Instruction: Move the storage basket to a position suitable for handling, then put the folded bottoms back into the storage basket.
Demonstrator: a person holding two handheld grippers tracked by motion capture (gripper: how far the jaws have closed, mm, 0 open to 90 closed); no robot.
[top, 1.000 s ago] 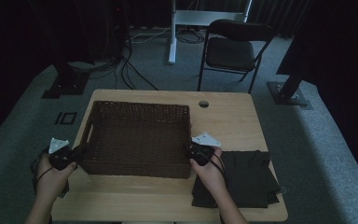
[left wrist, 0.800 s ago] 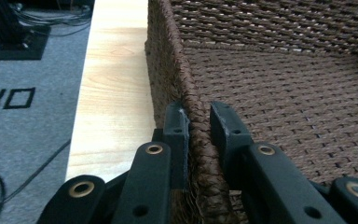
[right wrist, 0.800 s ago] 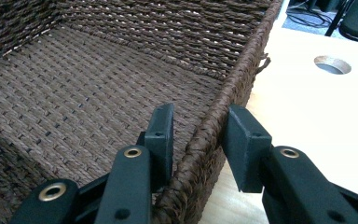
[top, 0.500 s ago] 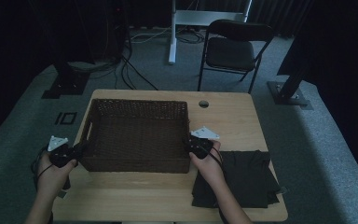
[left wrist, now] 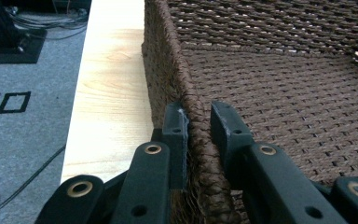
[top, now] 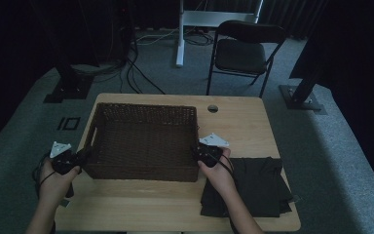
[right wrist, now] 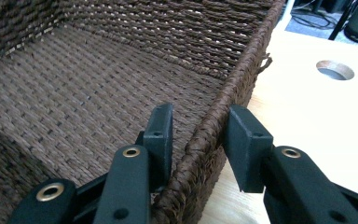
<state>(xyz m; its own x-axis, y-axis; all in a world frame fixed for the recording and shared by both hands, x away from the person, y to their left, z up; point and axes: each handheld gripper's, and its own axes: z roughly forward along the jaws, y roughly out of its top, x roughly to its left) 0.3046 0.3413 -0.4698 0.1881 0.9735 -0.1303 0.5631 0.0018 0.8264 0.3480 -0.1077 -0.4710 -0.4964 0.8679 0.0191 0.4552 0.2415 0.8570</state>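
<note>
High view: each claw, left (top: 84, 157) and right (top: 195, 152), straddles basket (top: 146, 168) rim, unclenched.

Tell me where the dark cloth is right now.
In the high view, the dark cloth lies flat on the table's near right corner, right of the wicker basket and beside the person's right hand.

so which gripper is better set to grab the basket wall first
Left. The left gripper has its jaws nearly touching both faces of the basket wall. The right gripper straddles the opposite wall, but a gap shows on the outer side.
</note>
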